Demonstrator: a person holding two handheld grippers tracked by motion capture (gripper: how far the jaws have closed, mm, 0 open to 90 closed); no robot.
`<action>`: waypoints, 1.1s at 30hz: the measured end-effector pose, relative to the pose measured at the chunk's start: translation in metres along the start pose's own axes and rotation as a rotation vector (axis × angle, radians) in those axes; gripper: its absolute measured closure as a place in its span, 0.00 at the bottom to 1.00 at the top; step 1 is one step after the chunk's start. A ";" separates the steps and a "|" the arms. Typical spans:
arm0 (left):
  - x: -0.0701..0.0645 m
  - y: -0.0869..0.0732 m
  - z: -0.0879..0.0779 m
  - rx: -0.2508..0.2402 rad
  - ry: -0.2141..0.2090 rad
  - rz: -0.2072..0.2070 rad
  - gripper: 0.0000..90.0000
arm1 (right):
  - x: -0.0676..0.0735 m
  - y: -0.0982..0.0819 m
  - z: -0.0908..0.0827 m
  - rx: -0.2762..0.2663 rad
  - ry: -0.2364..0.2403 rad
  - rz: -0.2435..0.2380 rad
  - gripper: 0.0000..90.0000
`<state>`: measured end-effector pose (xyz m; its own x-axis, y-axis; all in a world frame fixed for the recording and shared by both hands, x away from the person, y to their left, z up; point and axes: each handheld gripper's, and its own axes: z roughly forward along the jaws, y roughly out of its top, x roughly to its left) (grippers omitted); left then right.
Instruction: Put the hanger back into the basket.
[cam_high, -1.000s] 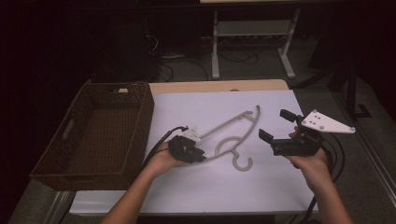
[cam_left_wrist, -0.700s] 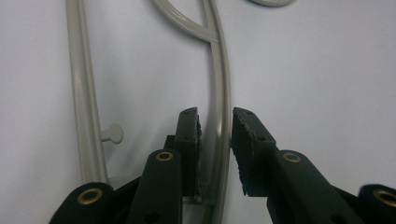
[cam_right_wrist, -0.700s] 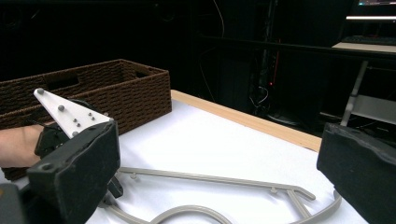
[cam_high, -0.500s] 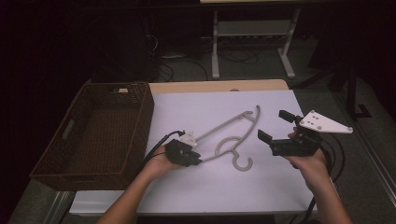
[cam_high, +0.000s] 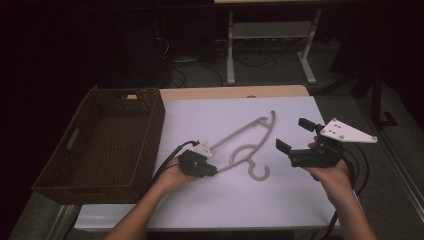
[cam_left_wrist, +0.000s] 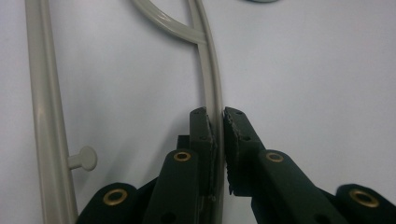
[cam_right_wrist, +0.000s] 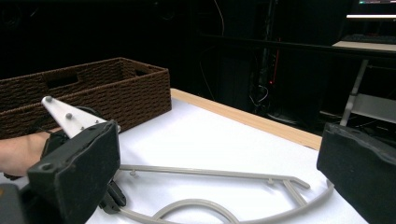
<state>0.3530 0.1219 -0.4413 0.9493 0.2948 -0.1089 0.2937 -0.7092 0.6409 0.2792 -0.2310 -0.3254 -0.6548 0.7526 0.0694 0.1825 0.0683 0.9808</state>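
A grey plastic hanger (cam_high: 245, 137) lies flat on the white table (cam_high: 210, 120), its hook (cam_high: 261, 172) toward the near side. My left gripper (cam_high: 214, 170) sits at the hanger's near-left end. In the left gripper view its jaws have just been closing, and the gripper (cam_left_wrist: 218, 115) is now shut on the hanger's thin curved bar (cam_left_wrist: 211, 79). My right gripper (cam_high: 292, 135) hovers just right of the hanger, open, with nothing between its fingers. The right gripper view looks between the right gripper's wide-set pads (cam_right_wrist: 84, 163) at the hanger (cam_right_wrist: 210, 173).
A dark woven basket (cam_high: 155, 107) stands empty at the table's left, also in the right gripper view as the basket (cam_right_wrist: 116, 88). A metal stand (cam_high: 270, 35) and cables are on the dark floor beyond the far edge.
The left gripper has edged slightly toward the near side at the hanger's end. The hanger and the right hand have stayed put.
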 end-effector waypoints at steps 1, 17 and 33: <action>0.000 0.000 0.000 0.000 0.000 -0.002 0.93 | 0.000 0.000 0.000 0.001 -0.001 -0.002 0.00; -0.003 0.012 -0.020 -0.095 -0.026 -0.054 0.93 | -0.002 -0.001 -0.001 -0.002 -0.004 0.007 0.00; -0.006 0.023 -0.066 -0.221 0.025 -0.052 0.93 | -0.002 -0.001 -0.001 0.003 -0.008 0.008 0.00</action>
<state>0.3464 0.1463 -0.3759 0.9298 0.3449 -0.1286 0.3076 -0.5358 0.7864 0.2795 -0.2332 -0.3263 -0.6475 0.7583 0.0756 0.1899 0.0644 0.9797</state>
